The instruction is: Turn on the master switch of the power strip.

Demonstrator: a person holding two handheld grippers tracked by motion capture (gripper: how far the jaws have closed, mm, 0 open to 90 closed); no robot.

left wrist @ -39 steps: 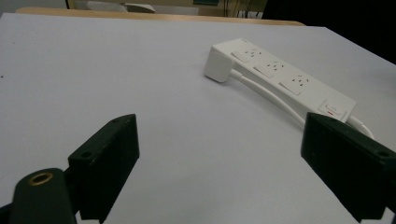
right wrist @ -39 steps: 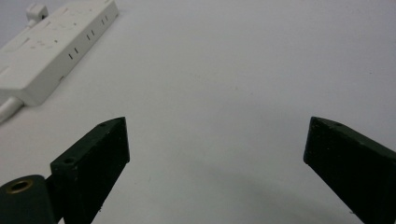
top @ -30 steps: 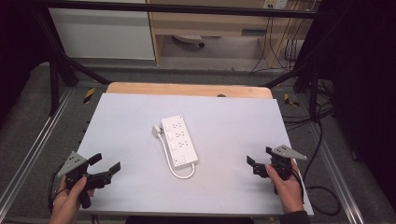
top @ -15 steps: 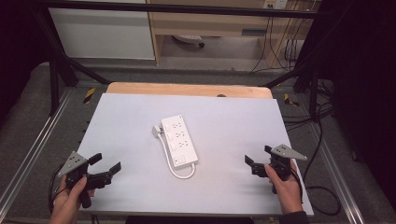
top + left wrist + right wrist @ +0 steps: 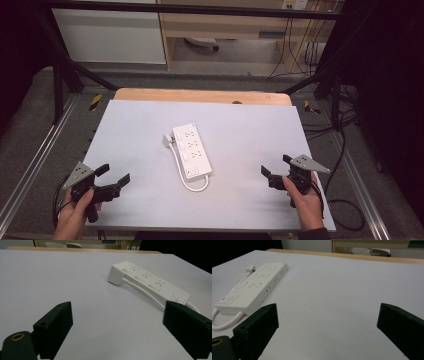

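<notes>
- Starting nearest the person: the left gripper (image 5: 112, 179) sits at the near-left corner of the table (image 5: 250, 120) and the right gripper (image 5: 276, 167) at the near-right edge, both with jaws spread wide apart and nothing between them
- Both are well apart from the power strip (image 5: 192, 151), which lies flat around the middle of the table, so any grab means a long reach in from the side
- Biggest risk, as a guess: the strip is wide and low, so jaws coming down across its width could skid off the smooth top or just shove it along the table
- The cord (image 5: 186, 175) loops out of the near end and runs back up the left side to the plug (image 5: 167, 140), which lies just beside the far-left corner; a jaw could snag that loop and drag the whole thing
- Long axis runs near-right to far-left, switch end towards the person, sockets facing up
</notes>
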